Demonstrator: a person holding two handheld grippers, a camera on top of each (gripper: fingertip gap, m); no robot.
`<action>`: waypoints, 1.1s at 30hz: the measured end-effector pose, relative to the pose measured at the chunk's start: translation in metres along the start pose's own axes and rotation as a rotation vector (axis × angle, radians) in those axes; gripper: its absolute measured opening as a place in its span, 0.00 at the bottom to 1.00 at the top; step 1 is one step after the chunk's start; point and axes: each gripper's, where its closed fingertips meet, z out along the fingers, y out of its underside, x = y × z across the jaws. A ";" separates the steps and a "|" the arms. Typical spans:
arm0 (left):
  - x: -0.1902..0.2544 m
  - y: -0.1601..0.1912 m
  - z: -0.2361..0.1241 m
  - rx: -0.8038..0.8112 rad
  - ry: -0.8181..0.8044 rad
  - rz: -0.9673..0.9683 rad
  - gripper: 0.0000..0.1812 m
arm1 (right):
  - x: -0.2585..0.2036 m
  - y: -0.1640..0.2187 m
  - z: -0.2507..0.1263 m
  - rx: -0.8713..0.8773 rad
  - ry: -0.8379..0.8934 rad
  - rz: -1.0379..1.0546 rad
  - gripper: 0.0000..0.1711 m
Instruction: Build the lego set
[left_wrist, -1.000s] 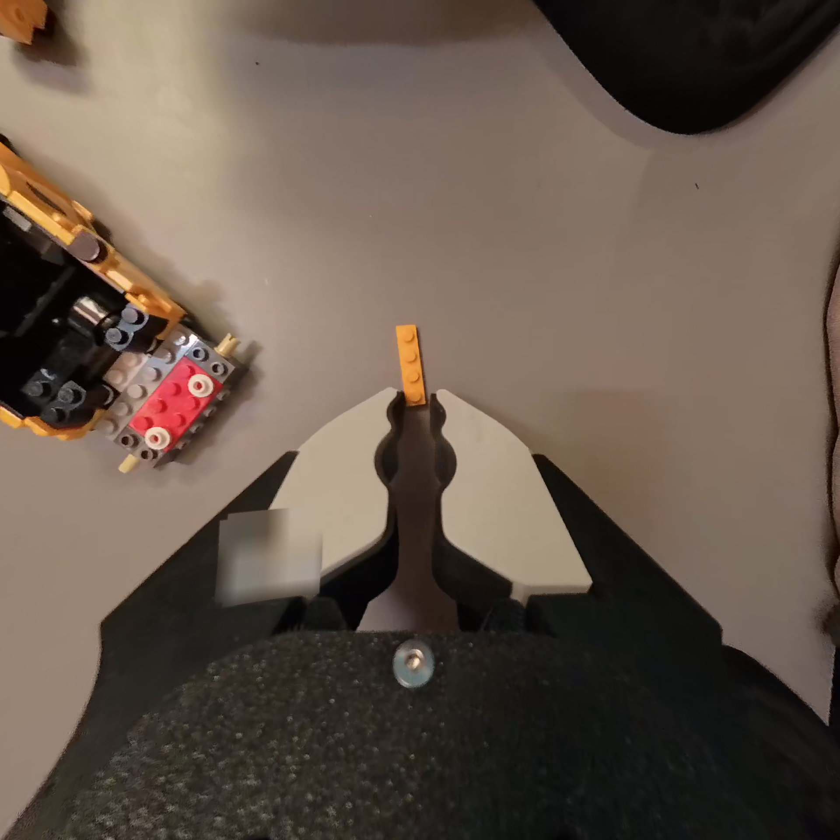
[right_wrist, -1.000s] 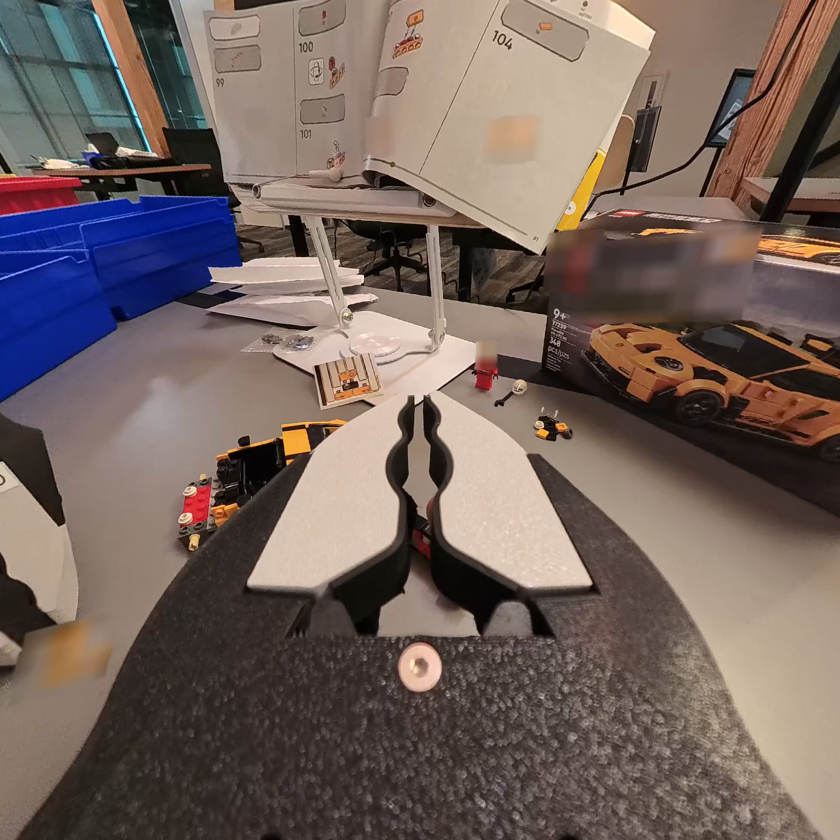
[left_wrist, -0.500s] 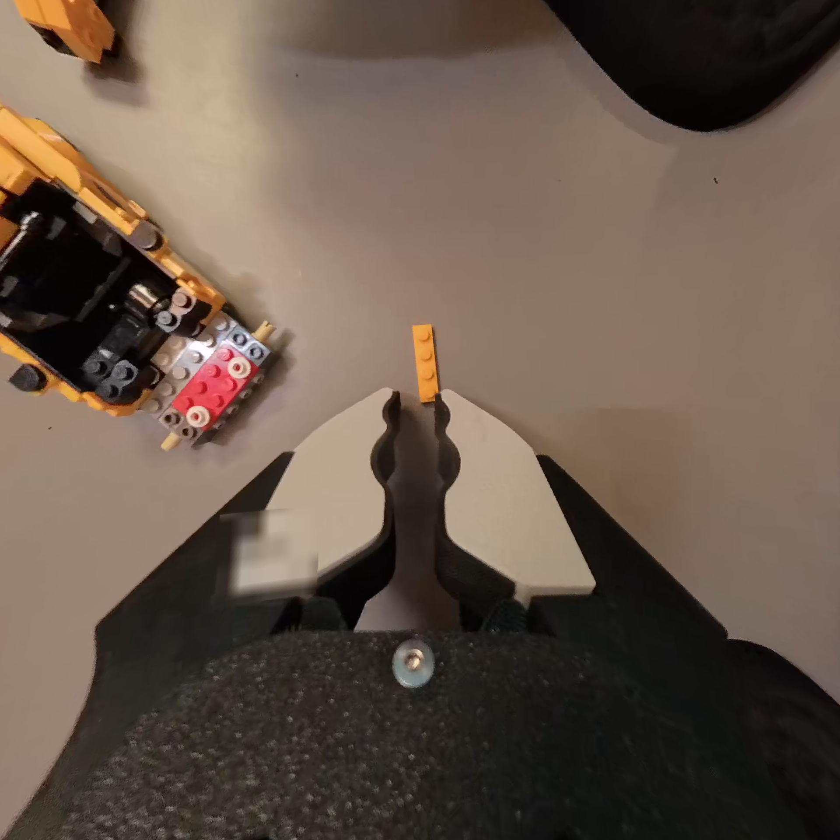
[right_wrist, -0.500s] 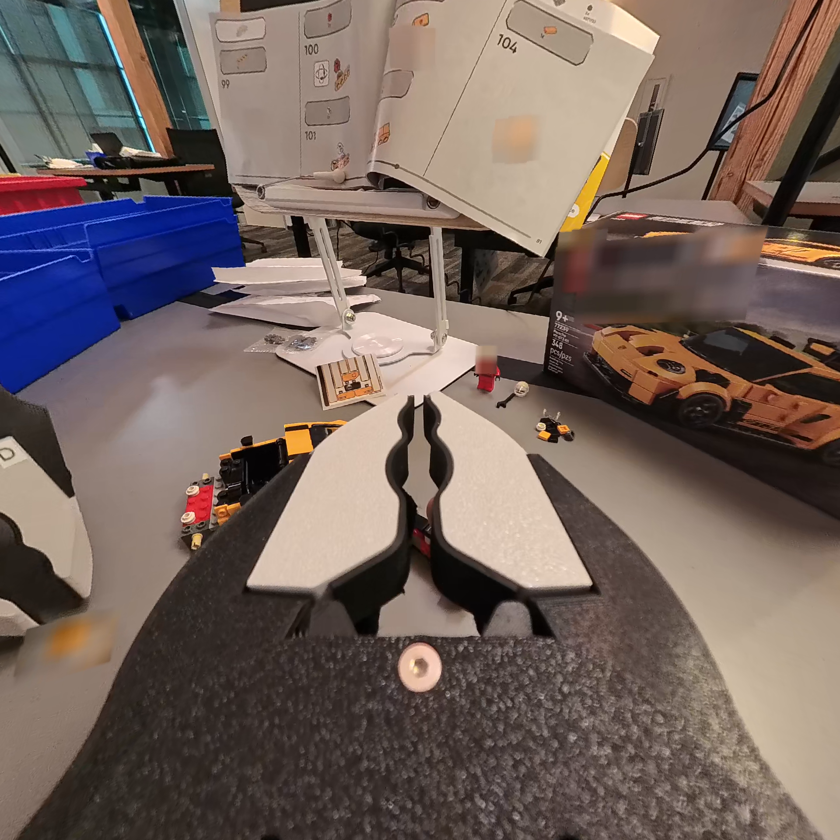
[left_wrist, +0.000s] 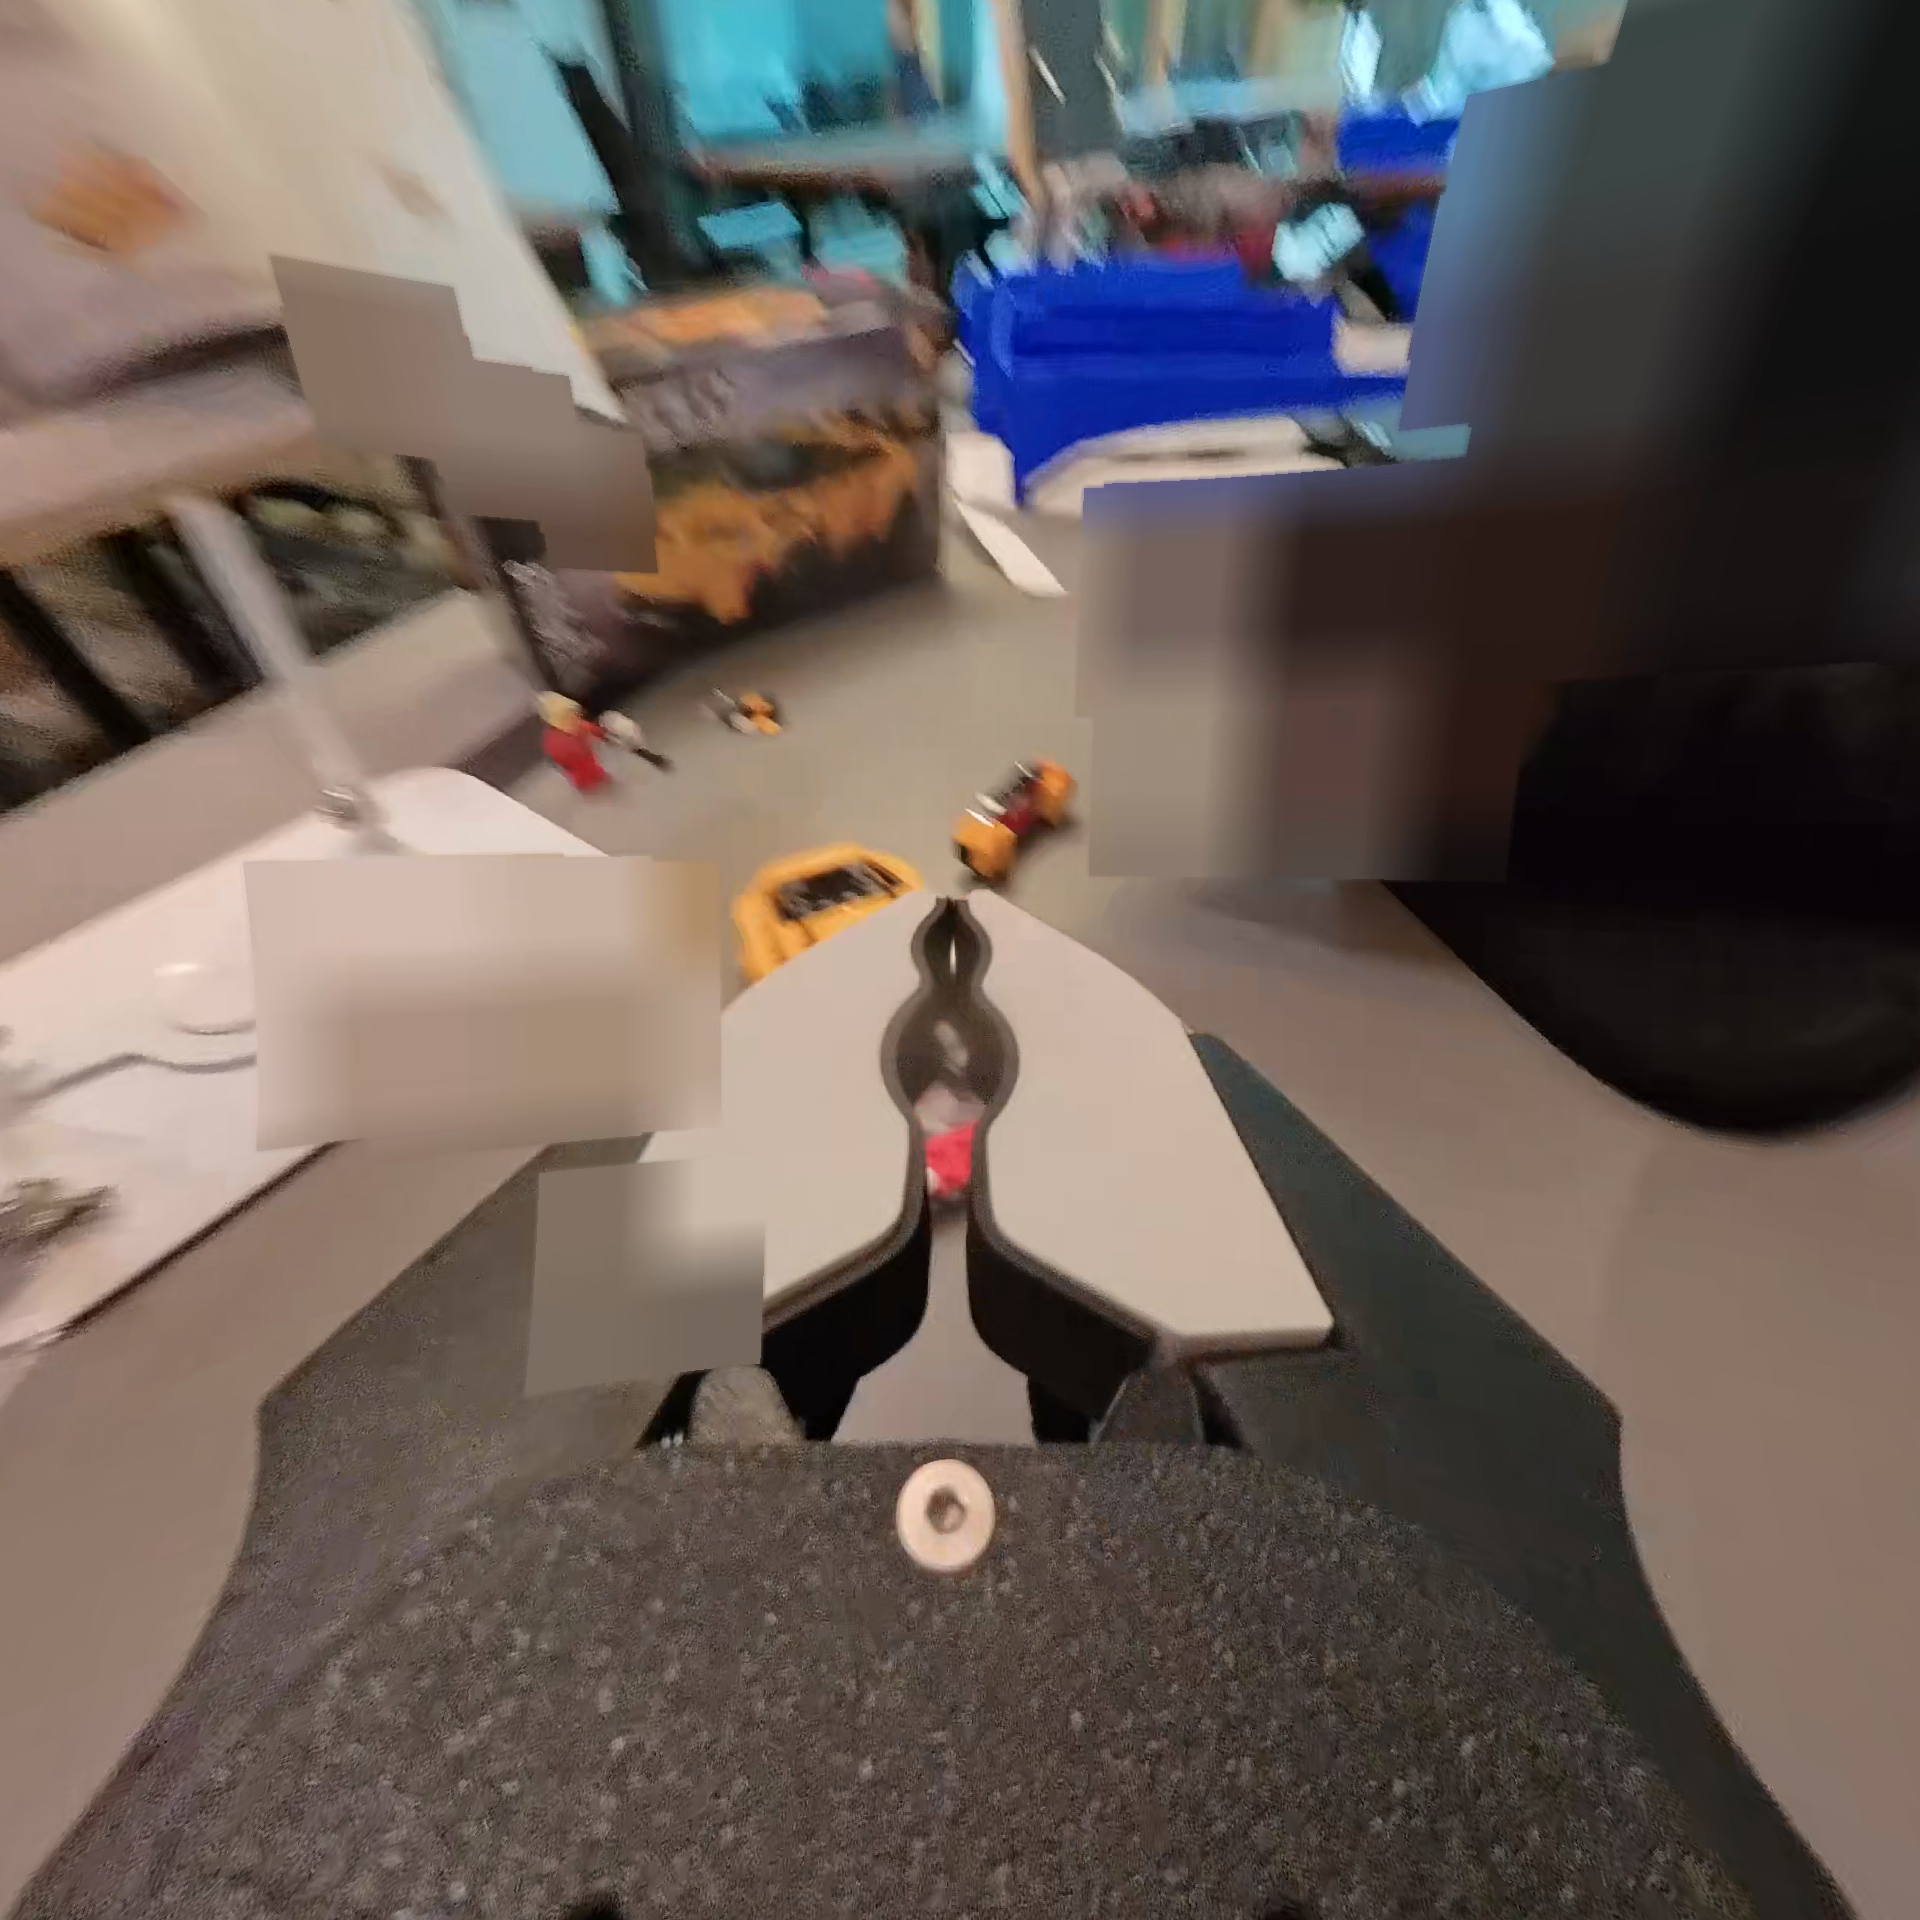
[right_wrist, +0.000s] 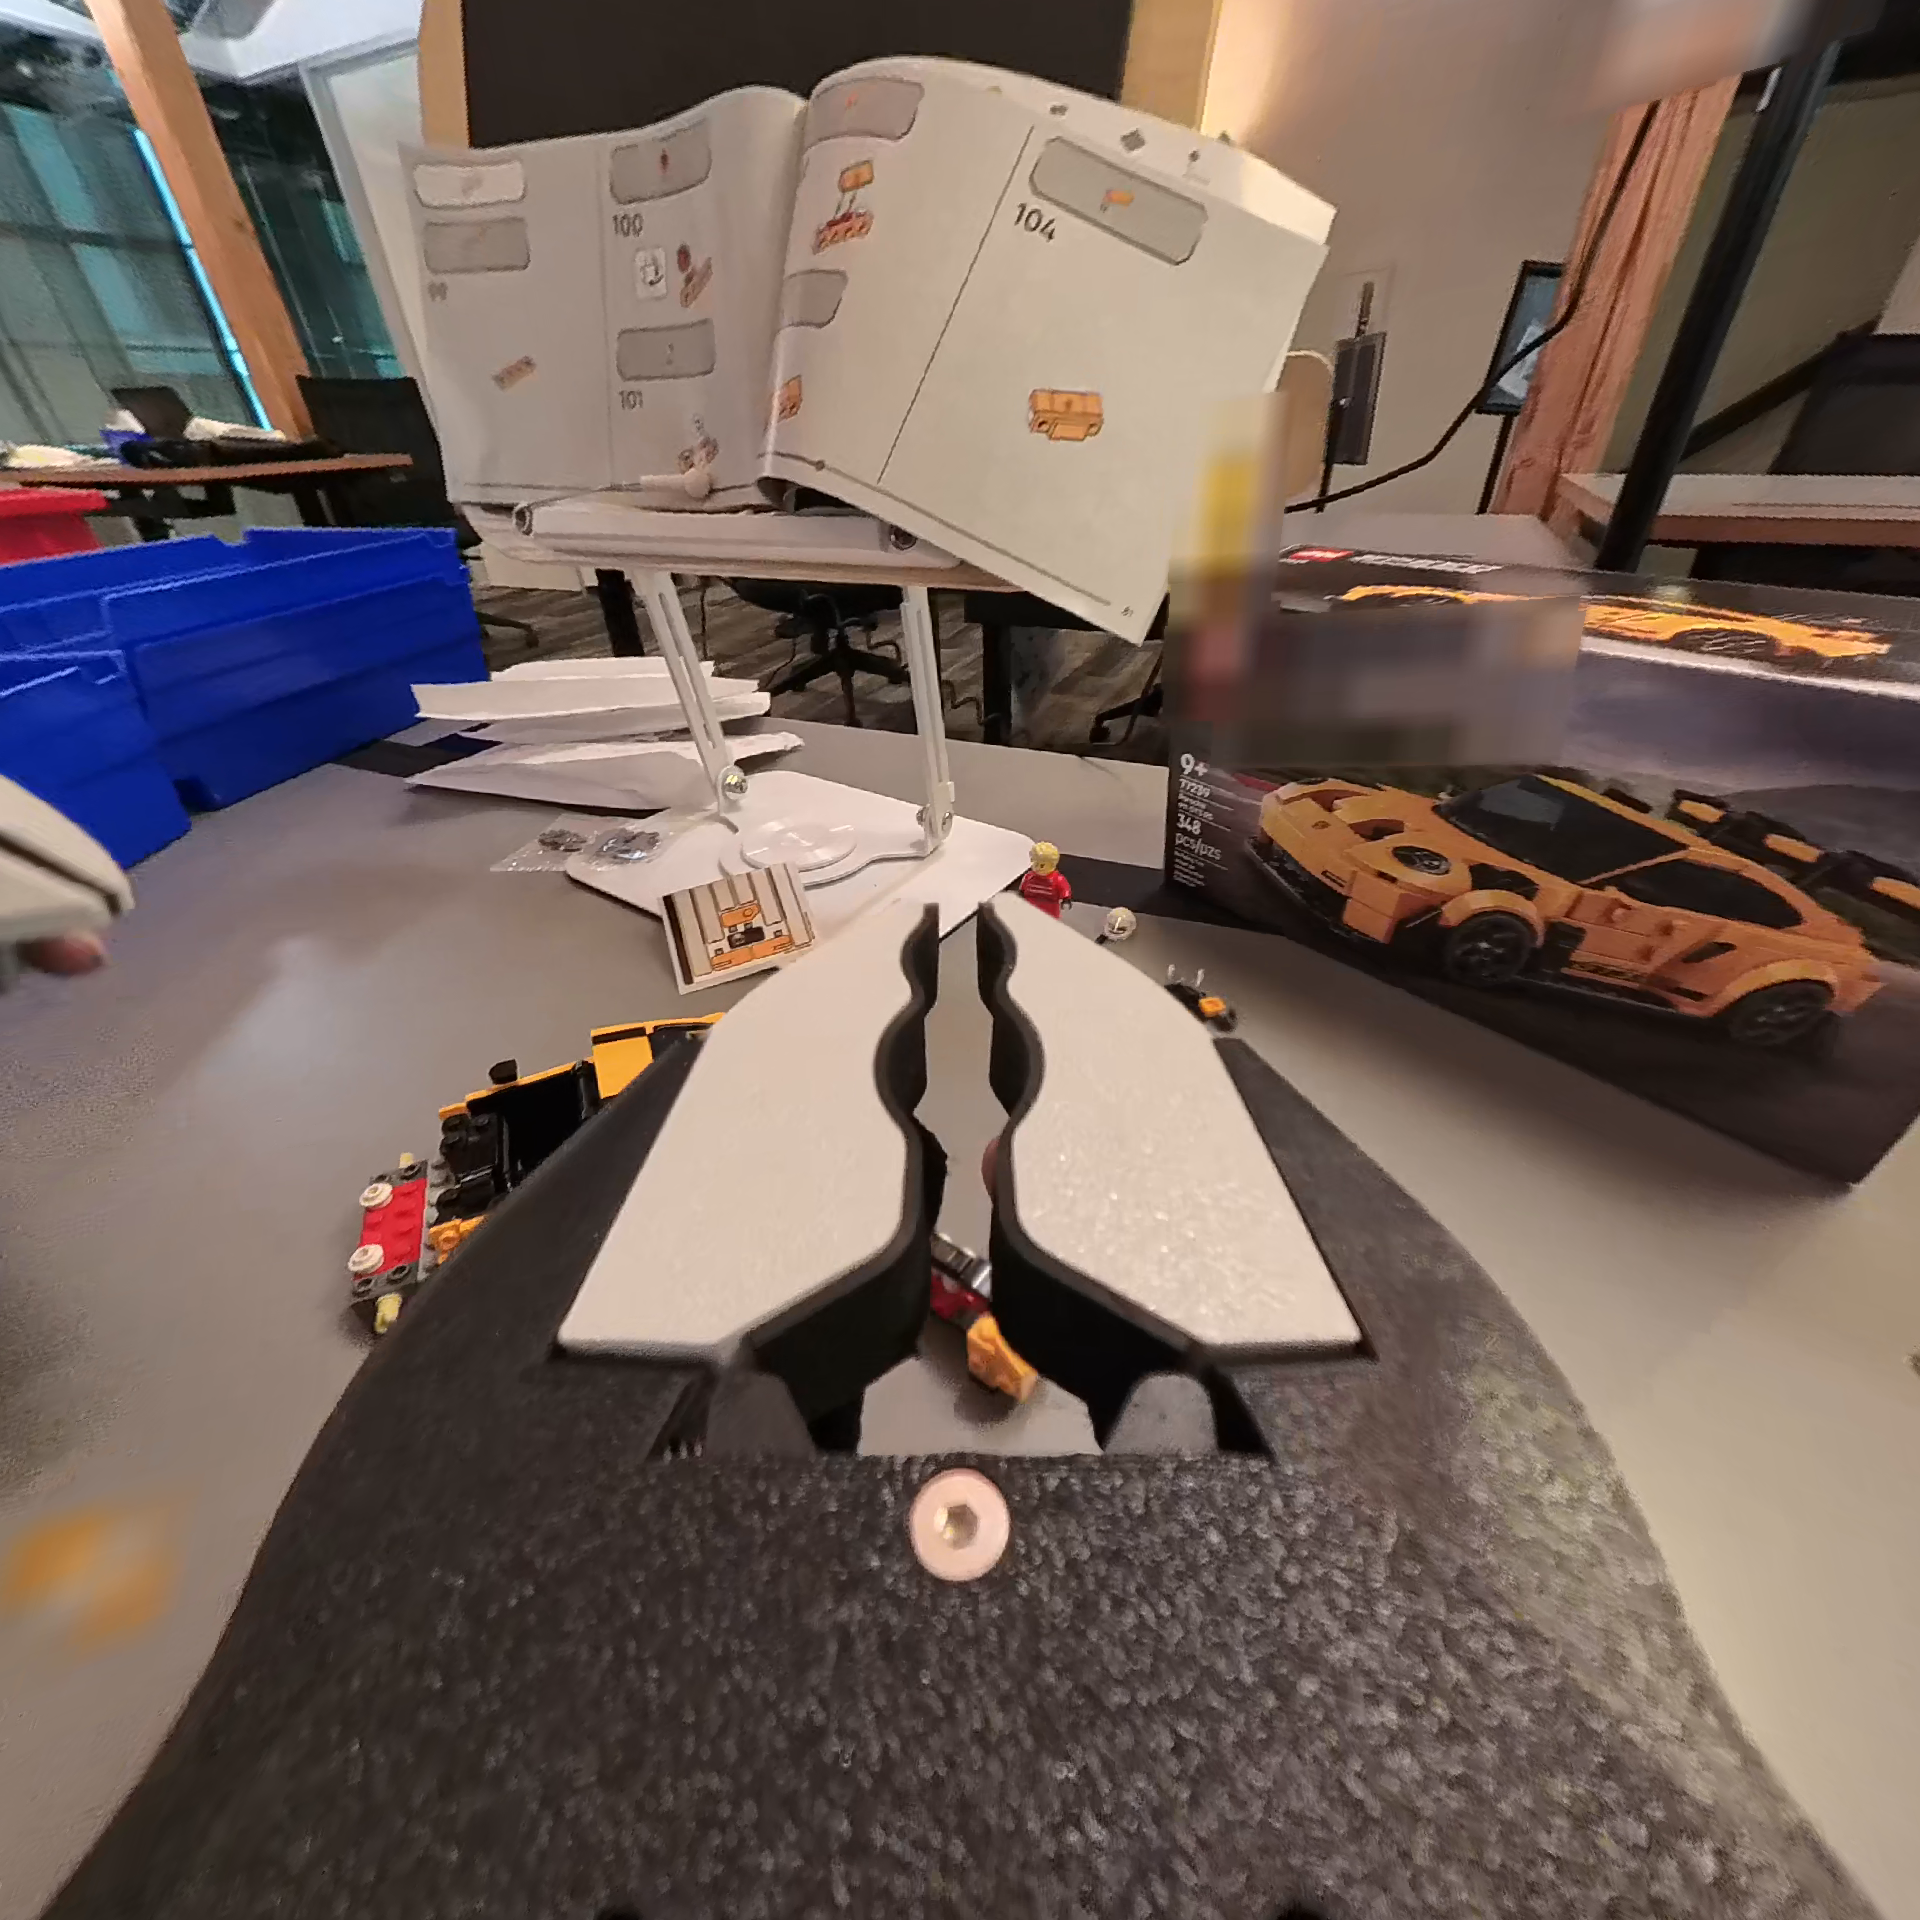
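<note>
— How stood the grippers?
— The left gripper (left_wrist: 948, 912) had its tips together, nothing seen between; the right gripper (right_wrist: 958, 916) kept a narrow gap, empty.
— And the lego car?
— The lego car (right_wrist: 499, 1132) lay on the grey table (right_wrist: 260, 1039), left of the right gripper, before the instruction booklet (right_wrist: 831, 291)

Each handheld tool has a black, coarse-grained, pebbly body that widens toward the camera, with one round silver hex-socket screw set in the middle near its far edge. From it run two flat, pale grey fingers with black undersides and wavy, scalloped inner edges that taper to narrow tips. The left gripper (left_wrist: 948, 914) carries a blurred rectangular patch on its left finger (left_wrist: 821, 1132). The right gripper (right_wrist: 957, 914) shows a finely speckled, matte texture on its grey fingers (right_wrist: 1143, 1164), and a dark slotted recess where they meet the body.
</note>
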 end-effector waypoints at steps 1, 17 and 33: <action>-0.011 -0.006 -0.005 0.048 -0.057 -0.008 0.00 | 0.001 -0.001 -0.001 0.005 0.006 0.001 0.04; -0.071 -0.026 -0.044 0.296 -0.413 -0.033 0.00 | -0.006 -0.006 -0.002 0.040 -0.019 -0.037 0.00; -0.172 -0.129 -0.032 0.403 -0.675 0.060 0.00 | -0.002 -0.001 0.001 0.020 0.000 -0.009 0.00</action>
